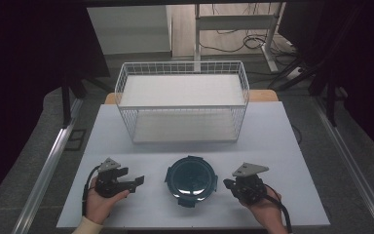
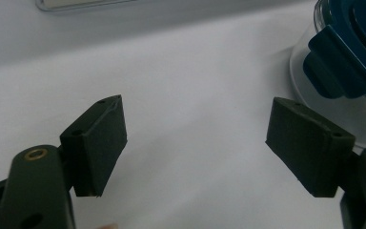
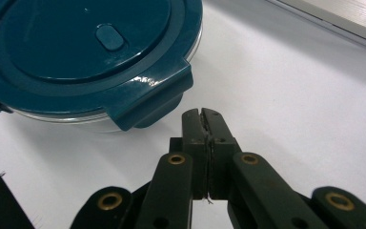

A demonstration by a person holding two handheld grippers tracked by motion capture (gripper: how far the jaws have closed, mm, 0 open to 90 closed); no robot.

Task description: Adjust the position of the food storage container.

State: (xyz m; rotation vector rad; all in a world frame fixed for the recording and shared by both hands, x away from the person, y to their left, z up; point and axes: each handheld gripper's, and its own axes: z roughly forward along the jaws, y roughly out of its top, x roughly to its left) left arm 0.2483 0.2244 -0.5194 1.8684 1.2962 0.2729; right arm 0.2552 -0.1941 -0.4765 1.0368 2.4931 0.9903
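Note:
A round clear container with a dark teal snap-on lid [image 1: 191,179] rests on the white table, near its front edge. My left gripper [image 1: 139,182] lies to the left of it, held low over the table with its jaws wide open and nothing between them. Along those jaws [image 2: 195,143] I see bare tabletop, with the container [image 2: 348,57] off to the right. My right gripper [image 1: 227,184] sits just right of the container, jaws pressed together on nothing. Its tips [image 3: 203,114] stop a little short of a lid latch on the container [image 3: 90,52].
A white wire basket [image 1: 182,100] stands on the table [image 1: 268,131] behind the container, with nothing in it. A desk frame and cables are on the floor beyond. Dark curtains flank both sides.

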